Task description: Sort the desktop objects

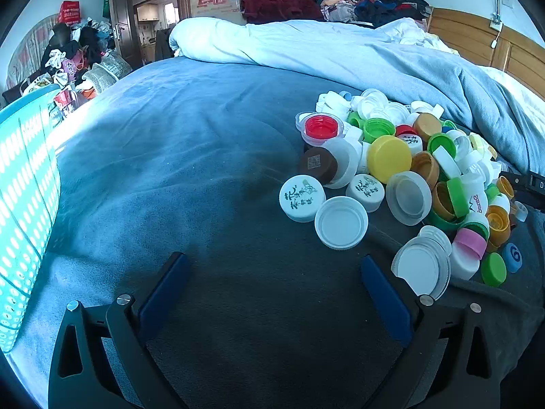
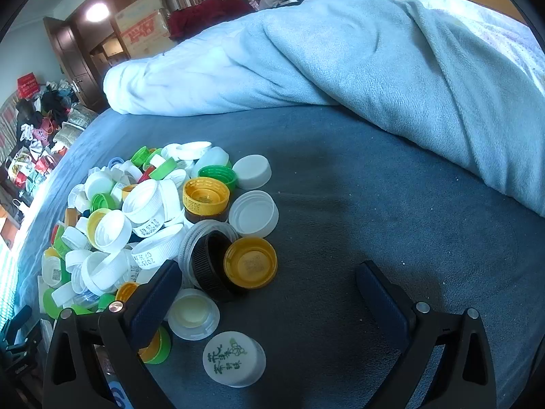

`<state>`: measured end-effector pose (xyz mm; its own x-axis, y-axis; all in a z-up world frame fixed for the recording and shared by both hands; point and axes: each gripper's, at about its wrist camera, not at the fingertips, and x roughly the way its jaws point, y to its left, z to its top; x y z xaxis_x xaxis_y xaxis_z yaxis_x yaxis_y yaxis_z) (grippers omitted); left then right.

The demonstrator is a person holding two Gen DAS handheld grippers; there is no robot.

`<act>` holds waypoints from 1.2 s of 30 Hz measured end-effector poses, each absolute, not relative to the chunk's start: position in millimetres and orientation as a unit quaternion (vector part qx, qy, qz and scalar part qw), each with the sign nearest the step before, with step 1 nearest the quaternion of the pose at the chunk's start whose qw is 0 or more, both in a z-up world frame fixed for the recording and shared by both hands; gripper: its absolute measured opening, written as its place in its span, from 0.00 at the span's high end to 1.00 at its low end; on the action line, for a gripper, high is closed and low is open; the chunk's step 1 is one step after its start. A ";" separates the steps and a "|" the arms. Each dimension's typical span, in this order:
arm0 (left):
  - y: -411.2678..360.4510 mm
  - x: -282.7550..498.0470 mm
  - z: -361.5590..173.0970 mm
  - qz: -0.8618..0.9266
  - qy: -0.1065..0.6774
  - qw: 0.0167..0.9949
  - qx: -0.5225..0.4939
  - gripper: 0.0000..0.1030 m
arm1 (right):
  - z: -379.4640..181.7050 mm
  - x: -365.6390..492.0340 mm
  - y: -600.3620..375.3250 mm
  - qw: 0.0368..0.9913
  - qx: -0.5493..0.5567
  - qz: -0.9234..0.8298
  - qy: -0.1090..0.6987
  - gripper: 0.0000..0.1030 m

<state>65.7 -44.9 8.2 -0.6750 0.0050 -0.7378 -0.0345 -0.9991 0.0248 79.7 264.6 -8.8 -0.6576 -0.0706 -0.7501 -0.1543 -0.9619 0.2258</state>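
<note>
— Blue-padded fingers [image 1: 163, 293] of the left gripper [image 1: 272, 293] sit lowest in the left wrist view, spread wide apart with nothing but dark blue bedsheet [image 1: 204, 156] between them. What lies past them?

— Off to the right, a pile of bottle caps [image 1: 408, 170] on the sheet. At its near edge a white cap with green printed characters [image 1: 302, 197] sits just beside an upturned white cap [image 1: 341, 222]. Behind those are a brown cap [image 1: 318, 164], a big yellow cap [image 1: 389, 158] and a red cap [image 1: 320, 126] nested in a clear lid.

— And the left edge?

— A turquoise perforated basket [image 1: 24, 204], well apart from the pile.

— The right gripper [image 2: 269, 286]?

— Also spread open, holding nothing. A white printed cap [image 2: 234, 358] lies on the sheet between its 2 fingers, touching neither. Its left finger [image 2: 156, 300] stands over the pile's edge, just beside a cream-lined white cap [image 2: 193, 313].

— Anything else close by?

— An upturned amber-yellow cap [image 2: 250, 262] leans on a black ribbed ring [image 2: 213, 269]. A rumpled light blue blanket [image 2: 374, 68] lies beyond the caps.
</note>
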 end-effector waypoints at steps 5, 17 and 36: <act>-45.2 66.1 8.2 0.915 0.019 0.012 -0.403 0.03 | -9.8 78.1 263.4 0.025 -0.413 0.901 0.134 0.00; -45.5 66.3 8.2 0.914 0.020 0.012 -0.404 0.02 | -11.2 76.8 262.6 0.030 -0.414 0.900 0.130 0.00; -45.9 66.6 8.0 0.914 0.020 0.013 -0.404 0.02 | -11.0 77.3 262.4 0.031 -0.415 0.900 0.130 0.00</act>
<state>66.6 -45.9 8.0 -0.6726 0.0078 -0.7400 -0.0399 -0.9989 0.0257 77.3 262.4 -11.0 -0.6545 -0.0529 -0.7542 -0.1627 -0.9643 0.2088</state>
